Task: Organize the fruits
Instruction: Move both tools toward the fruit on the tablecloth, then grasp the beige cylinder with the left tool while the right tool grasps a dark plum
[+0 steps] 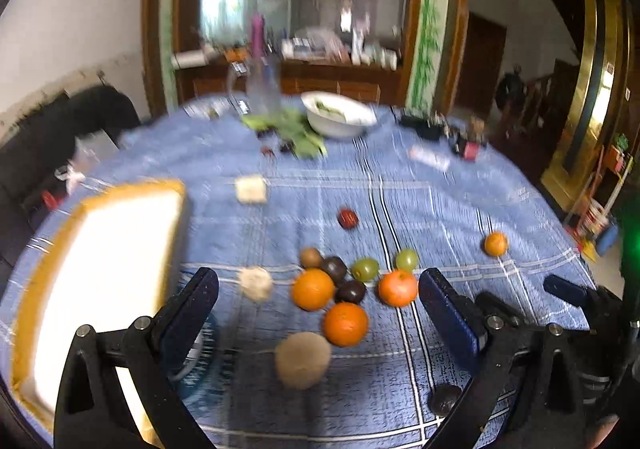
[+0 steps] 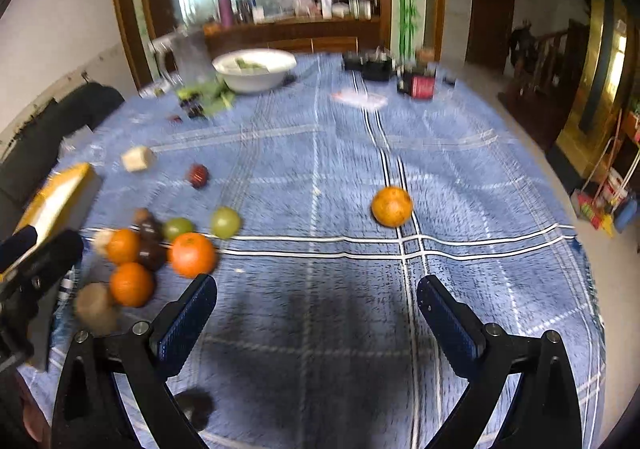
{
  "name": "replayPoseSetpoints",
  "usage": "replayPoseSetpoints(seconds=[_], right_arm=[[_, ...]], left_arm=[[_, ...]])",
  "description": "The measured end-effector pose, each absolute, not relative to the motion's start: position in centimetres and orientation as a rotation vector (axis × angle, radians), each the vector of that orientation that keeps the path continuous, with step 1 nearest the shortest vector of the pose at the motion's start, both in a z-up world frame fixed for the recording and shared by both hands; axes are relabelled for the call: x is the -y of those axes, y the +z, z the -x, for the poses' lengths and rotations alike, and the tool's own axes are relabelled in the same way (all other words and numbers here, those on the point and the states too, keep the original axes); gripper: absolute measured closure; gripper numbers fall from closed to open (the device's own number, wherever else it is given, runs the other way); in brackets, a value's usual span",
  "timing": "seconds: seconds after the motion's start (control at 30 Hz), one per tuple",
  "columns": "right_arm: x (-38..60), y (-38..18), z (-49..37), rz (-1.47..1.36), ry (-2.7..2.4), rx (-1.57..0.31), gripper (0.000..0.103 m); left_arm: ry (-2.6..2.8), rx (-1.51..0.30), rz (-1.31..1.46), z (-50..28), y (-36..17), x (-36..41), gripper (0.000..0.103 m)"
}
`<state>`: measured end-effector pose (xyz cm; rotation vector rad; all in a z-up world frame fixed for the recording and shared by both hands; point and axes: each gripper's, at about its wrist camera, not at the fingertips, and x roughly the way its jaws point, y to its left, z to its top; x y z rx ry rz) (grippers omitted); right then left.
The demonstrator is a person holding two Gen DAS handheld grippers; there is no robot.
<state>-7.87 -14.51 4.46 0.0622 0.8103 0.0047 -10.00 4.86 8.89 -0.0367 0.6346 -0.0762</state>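
Loose fruit lies on a blue checked tablecloth (image 1: 400, 177). In the left wrist view a cluster holds three oranges (image 1: 345, 324), two green fruits (image 1: 365, 269), dark fruits (image 1: 350, 291) and a big kiwi (image 1: 303, 359). A small orange (image 1: 496, 243) lies apart at the right, and it shows again as the orange (image 2: 392, 206) ahead of my right gripper (image 2: 317, 285). My left gripper (image 1: 319, 281) hovers open over the cluster, holding nothing. The right gripper is open and empty too, above bare cloth, with the cluster (image 2: 192, 253) to its left.
A white tray with a yellow rim (image 1: 120, 193) stands tilted at the left. A white bowl (image 1: 340, 117), green leaves (image 1: 296, 129) and a glass jug (image 1: 262, 89) sit at the far side. A red date (image 1: 347, 218) and beige lumps (image 1: 251, 189) lie between. Both views are motion-blurred.
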Motion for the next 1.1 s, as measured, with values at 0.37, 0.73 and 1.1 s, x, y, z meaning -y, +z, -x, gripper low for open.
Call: replayPoseSetpoints(seconds=[0.37,0.73,1.1], right_arm=[[11.3,7.4,14.8,0.005,-0.022,-0.553,0.001],[11.3,8.0,16.7,0.000,-0.042,-0.477,0.001],[10.3,7.5,17.1,0.019,-0.048,-0.490,0.001]], left_arm=[[-0.081,-0.568,0.062,13.2,11.0,-6.2,0.000],[-0.098,-0.537,0.035,14.8,11.2,-6.4,0.000],[-0.087,-0.562,0.059,14.7,10.7,-7.0,0.000]])
